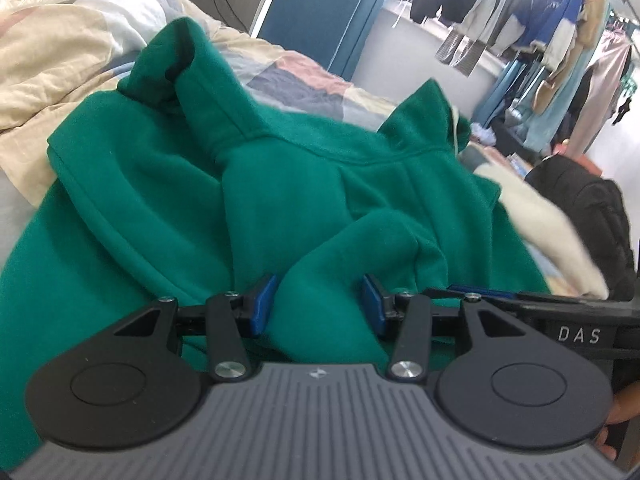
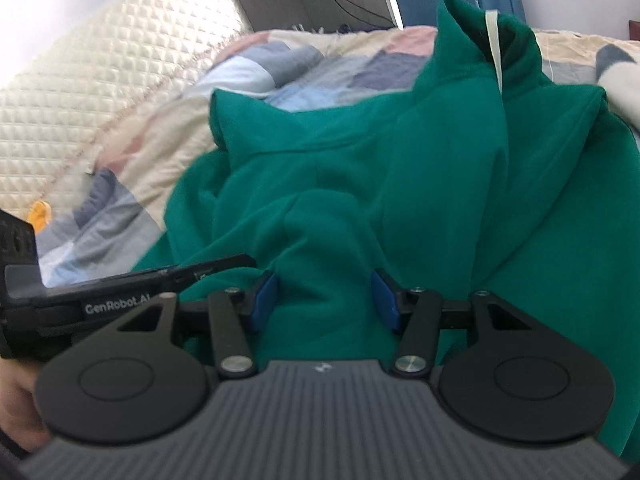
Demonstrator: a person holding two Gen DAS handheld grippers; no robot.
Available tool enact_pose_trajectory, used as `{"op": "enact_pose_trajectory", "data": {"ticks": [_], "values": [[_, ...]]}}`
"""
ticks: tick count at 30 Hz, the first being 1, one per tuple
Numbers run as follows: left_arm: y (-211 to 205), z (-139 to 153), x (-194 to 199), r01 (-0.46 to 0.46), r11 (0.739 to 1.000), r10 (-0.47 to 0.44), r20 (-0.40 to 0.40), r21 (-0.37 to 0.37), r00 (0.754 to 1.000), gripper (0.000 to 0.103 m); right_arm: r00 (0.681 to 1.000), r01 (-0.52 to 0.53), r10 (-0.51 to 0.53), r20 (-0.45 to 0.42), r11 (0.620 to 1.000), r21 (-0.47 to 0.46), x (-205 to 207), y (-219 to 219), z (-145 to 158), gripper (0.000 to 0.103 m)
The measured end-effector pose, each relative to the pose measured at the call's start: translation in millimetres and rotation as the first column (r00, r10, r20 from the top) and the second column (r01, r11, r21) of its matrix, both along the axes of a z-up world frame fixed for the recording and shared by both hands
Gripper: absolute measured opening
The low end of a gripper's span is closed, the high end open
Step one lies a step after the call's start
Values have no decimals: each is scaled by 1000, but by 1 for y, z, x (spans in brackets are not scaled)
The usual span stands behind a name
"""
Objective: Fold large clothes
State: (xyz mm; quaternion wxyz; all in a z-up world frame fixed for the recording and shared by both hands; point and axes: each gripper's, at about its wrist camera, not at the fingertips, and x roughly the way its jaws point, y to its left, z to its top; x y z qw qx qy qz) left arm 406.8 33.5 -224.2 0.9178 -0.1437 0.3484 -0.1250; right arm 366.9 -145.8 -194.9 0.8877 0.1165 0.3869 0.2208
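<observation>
Left gripper (image 1: 318,304) and right gripper (image 2: 325,300), side by side, each pinched a bunched fold of the green hoodie (image 1: 168,208) between blue pads (image 1: 262,306). The hoodie lay spread on the patchwork quilt (image 2: 132,148), hood toward the quilted headboard (image 2: 100,80).

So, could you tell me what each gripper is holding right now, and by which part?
Both the left gripper and right gripper pinch bunched folds of the green hoodie, below its hood; which exact part cannot be told.
</observation>
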Motion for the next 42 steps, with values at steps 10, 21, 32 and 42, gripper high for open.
{"op": "enact_pose_trajectory", "data": {"ticks": [10,21,32,42], "values": [[5,22,-26,-36,999,33,58,41,998,53,1000,22,-23,15,1000,22,-7,-5,8,55],[41,58,-105,-147,986,140,83,84,987,53,994,64,-63,91,998,-6,-63,-22,49,56],[89,48,-146,-290,949,297,-46,124,954,54,921,381,-387,-50,919,-98,-89,-86,40,79],[157,34,-151,-488,868,466,-185,-97,865,69,682,707,-716,-147,698,-113,-90,-147,20,83]]}}
